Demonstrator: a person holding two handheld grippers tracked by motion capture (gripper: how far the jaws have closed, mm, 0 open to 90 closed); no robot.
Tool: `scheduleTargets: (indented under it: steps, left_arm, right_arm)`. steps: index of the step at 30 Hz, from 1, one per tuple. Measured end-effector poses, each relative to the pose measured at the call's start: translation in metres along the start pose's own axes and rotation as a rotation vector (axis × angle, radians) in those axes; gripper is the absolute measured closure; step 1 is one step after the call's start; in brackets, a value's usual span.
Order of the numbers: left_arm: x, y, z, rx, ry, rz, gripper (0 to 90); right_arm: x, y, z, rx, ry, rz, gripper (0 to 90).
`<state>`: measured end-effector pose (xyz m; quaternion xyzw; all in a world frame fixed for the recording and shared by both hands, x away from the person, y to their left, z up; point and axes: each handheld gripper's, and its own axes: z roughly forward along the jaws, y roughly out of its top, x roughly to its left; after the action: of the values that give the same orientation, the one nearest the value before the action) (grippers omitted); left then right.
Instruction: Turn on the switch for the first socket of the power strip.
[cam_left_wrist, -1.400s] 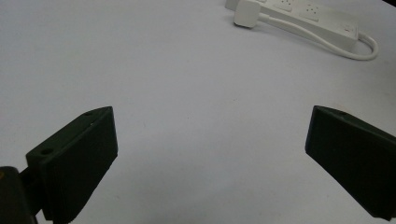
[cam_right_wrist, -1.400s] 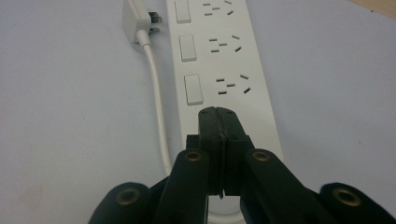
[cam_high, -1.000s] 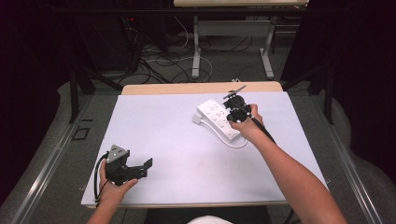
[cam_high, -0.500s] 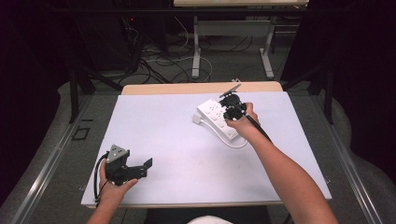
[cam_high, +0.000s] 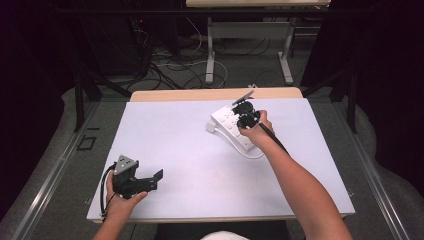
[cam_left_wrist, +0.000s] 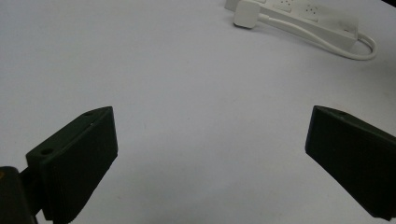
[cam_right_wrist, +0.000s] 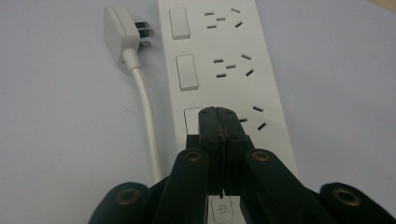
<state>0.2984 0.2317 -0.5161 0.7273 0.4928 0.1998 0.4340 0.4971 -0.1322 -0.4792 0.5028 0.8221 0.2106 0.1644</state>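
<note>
Slightly forward over half a second, the right gripper (cam_right_wrist: 218, 122), jaws pressed together on nothing, now pokes the white plastic power strip (cam_right_wrist: 224, 60) upper right of centre by a rocker switch (cam_right_wrist: 192, 119), likely toggling it, while the left gripper (cam_high: 145, 181) waits wide open lower left.

Dim room, grey floor (cam_high: 60, 165), cables (cam_high: 165, 65) (tangled) beneath far desk (cam_high: 257, 4), white table (cam_high: 165, 130)

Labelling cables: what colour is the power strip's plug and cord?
White, like the power strip itself; plug and cord show best in the right gripper view.
</note>
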Motion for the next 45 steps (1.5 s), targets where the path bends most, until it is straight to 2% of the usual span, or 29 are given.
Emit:
scheduleTargets:
  steps: [1,5,6,9,10,16,17,19,21,22,24,28,45]
  left_arm:
    - [0.0,0.0,0.0,0.0,0.0,0.0,2.2]
    - [0.0,0.0,0.0,0.001,0.0,0.0,2.2]
    - [0.0,0.0,0.0,0.001,0.0,0.0,2.2]
    - [0.0,0.0,0.0,0.001,-0.001,0.0,2.1]
    - [0.0,0.0,0.0,0.001,-0.001,0.0,2.2]
    - [0.0,0.0,0.0,0.002,0.002,0.007,2.2]
    - [0.0,0.0,0.0,0.001,0.002,0.006,2.2]
    - [0.0,0.0,0.0,0.002,0.002,0.007,2.2]
    - [0.0,0.0,0.0,0.002,0.002,0.007,2.2]
    - [0.0,0.0,0.0,0.003,0.002,0.007,2.2]
    - [0.0,0.0,0.0,0.002,0.002,0.007,2.2]
    - [0.0,0.0,0.0,0.003,0.002,0.007,2.4]
    - [0.0,0.0,0.0,0.005,0.001,0.009,2.4]
  right_arm:
    - [0.0,0.0,0.003,-0.014,0.004,0.005,90.0]
    - [0.0,0.0,0.007,0.01,0.0,0.013,90.0]
    - [-0.001,0.0,0.008,0.013,-0.001,-0.001,90.0]
    - [-0.002,-0.001,0.011,0.004,-0.006,0.005,90.0]
    - [-0.002,0.0,0.01,0.026,0.0,0.001,90.0]
    - [-0.001,-0.001,0.014,0.043,0.003,-0.005,90.0]
    - [0.0,-0.001,0.015,0.028,0.004,-0.003,90.0]
    - [0.001,-0.001,0.015,0.059,0.002,0.006,90.0]
    - [0.0,-0.001,0.016,0.065,0.004,-0.015,90.0]
    - [0.0,-0.002,0.018,0.044,0.009,-0.011,90.0]
    - [0.002,-0.002,0.019,0.055,0.011,0.0,90.0]
    - [0.003,-0.003,0.022,0.071,0.017,-0.024,90.0]
    - [0.008,-0.004,0.03,0.103,0.015,-0.044,90.0]
